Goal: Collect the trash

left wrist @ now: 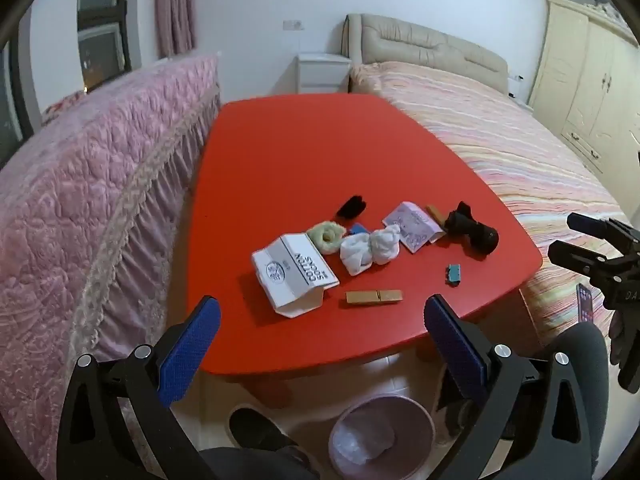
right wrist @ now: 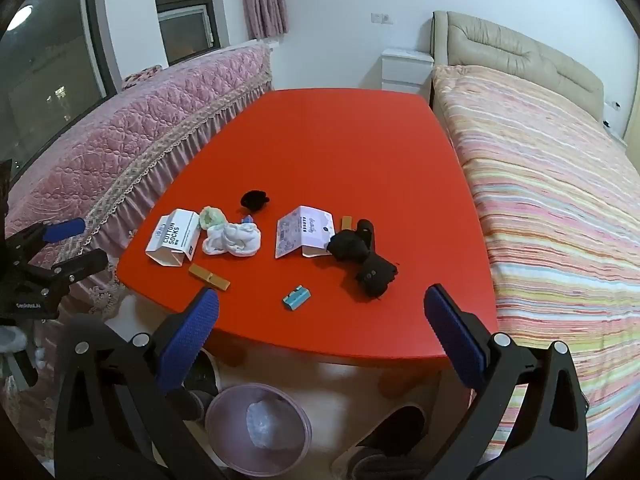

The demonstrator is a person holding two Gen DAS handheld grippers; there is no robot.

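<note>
the white box on the red counter reads "cotton socks" in dark letters; a smaller round mark beside the words is too small to read. the pink card, folded like a tent, carries a dark line of print that cannot be made out. the left gripper, seen from the right wrist view, shows faint white lettering on its black body, too blurred to read.

the trash lies in a loose row near the front of the counter: the white box at the left, a crumpled white tissue touching a pale green wad, a small black lump behind them, the pink card, and black crumpled cloth at the right. 2 tan wooden clips show, the long clip in front of the box and the short clip behind the card. a small teal piece lies nearest the front edge.

a pink bin with a clear liner stands on the floor below the front edge, partly cut off by the gripper arms.

the jaws of both the left gripper and the right gripper are spread wide, with nothing between them.
</note>
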